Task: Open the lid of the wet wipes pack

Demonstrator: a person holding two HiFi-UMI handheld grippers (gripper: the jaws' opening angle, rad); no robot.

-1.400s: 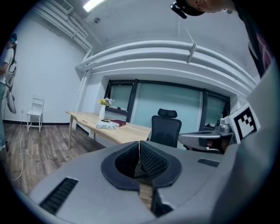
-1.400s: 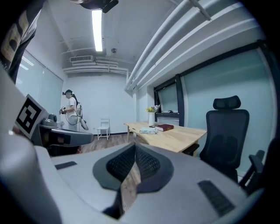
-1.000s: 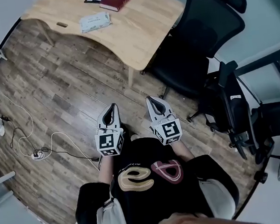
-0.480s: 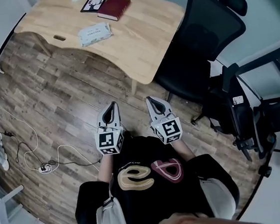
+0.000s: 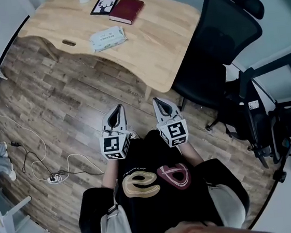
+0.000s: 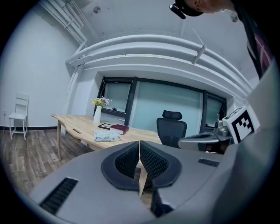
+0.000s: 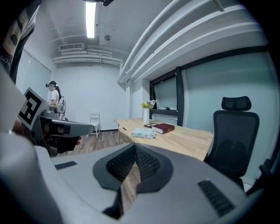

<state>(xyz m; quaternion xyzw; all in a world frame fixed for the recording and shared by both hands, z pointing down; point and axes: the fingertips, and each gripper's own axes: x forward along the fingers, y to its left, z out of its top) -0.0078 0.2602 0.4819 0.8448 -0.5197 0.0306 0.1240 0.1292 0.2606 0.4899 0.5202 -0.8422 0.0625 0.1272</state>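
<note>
Because the wet wipes pack (image 5: 108,39) lies well away, its details blur

The wet wipes pack (image 5: 108,39) is pale green, the book (image 5: 129,9) dark red, the table (image 5: 153,44) light wood. The chair (image 5: 220,37) is black, the floor (image 5: 65,96) grey-brown planks.

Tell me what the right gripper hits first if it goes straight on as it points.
Probably the near edge of the wooden table: the right gripper, shut and empty, points at it with nothing between. The wet wipes pack lies further back, leftward. Depth is uncertain.
</note>
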